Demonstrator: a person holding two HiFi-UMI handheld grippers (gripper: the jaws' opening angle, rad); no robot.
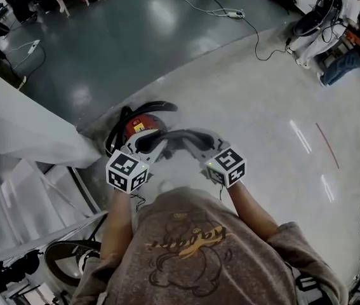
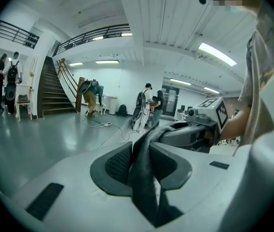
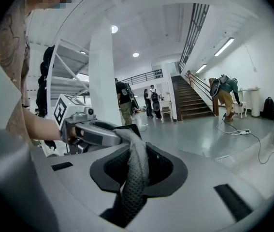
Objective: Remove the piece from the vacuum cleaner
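Observation:
A dark grey, mesh-textured flexible piece (image 1: 178, 137) stretches between my two grippers, held above the floor in front of the person's chest. My left gripper (image 1: 156, 146) is shut on its left end, and in the left gripper view the piece (image 2: 144, 178) is pinched between the dark pads (image 2: 117, 163). My right gripper (image 1: 199, 148) is shut on the other end, where the piece (image 3: 136, 173) bends up out of the jaws. Just beyond the left gripper, the red vacuum cleaner (image 1: 143, 124) with its black hose (image 1: 117, 127) sits on the floor.
White sheeting over a frame (image 1: 21, 132) stands close on the left. A power strip and cable (image 1: 233, 13) lie on the far floor. People (image 1: 345, 37) work at the far right. A staircase (image 2: 54, 93) and a white column (image 3: 103, 81) stand further off.

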